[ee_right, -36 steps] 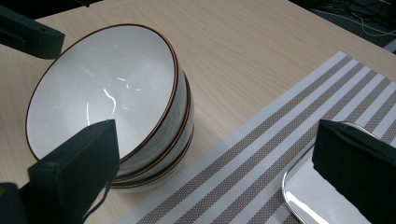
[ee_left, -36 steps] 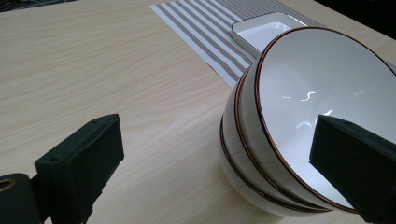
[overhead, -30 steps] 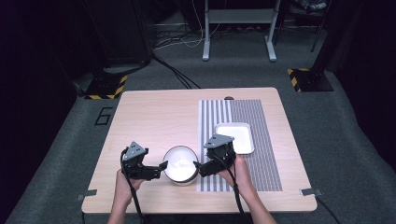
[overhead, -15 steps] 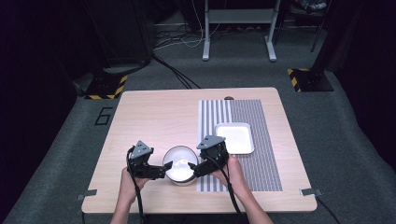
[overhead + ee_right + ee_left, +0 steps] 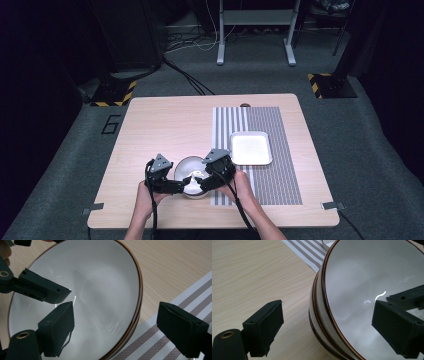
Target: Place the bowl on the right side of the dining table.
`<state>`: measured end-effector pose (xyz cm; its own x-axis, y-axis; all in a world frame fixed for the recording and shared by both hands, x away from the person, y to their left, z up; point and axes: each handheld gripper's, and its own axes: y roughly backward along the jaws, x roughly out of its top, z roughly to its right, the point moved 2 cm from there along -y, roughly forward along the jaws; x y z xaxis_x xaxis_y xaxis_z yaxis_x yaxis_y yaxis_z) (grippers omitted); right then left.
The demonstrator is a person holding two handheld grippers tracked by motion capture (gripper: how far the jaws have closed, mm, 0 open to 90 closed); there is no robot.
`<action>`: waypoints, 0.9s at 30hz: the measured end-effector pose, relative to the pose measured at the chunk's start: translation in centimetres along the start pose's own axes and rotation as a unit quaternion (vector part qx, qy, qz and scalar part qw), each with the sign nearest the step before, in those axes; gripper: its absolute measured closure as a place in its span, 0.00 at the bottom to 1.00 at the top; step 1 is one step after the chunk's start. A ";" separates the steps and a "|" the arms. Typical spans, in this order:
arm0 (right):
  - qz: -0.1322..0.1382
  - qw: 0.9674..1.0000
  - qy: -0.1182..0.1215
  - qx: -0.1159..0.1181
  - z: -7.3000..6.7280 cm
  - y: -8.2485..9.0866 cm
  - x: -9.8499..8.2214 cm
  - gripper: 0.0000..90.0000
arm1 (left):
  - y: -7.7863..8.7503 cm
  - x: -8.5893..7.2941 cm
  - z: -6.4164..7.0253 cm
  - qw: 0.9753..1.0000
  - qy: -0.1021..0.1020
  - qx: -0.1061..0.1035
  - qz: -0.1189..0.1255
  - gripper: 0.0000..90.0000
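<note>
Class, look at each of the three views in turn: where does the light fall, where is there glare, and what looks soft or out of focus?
High view: the table is brightly lit, the room around it dark, the picture slightly soft. Left gripper view: bright curved glints on the bowl, and the near black jaws are blurred. Right gripper view: soft streaks of glare inside the bowl, and the striped mat is sharp.

Left gripper (image 5: 176,187) and right gripper (image 5: 200,183) low, tips angled toward each other, jaws apart and just closing, forearms entering from below
</note>
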<state>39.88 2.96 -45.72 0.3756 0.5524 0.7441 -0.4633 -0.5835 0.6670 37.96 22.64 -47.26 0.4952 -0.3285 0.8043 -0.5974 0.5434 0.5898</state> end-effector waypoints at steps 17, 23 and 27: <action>-0.004 1.000 -0.025 0.004 0.1 -1.7 -1.3 0.44 | -0.6 -0.7 0.7 1.000 -0.012 -0.014 0.001 0.35; 0.005 0.999 -0.037 0.003 0.3 -1.8 -1.4 0.48 | -0.7 -0.7 0.9 1.000 -0.013 0.004 0.004 0.41; 0.005 0.999 -0.038 0.006 0.4 -1.8 -1.4 0.50 | -0.8 -0.7 1.0 1.000 -0.017 0.018 0.003 0.45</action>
<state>40.53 2.97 -47.90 0.4304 0.5001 0.7515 -0.4583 -0.5961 0.6592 37.45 21.63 -48.17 0.4703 -0.3523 0.8091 -0.6226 0.5173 0.5872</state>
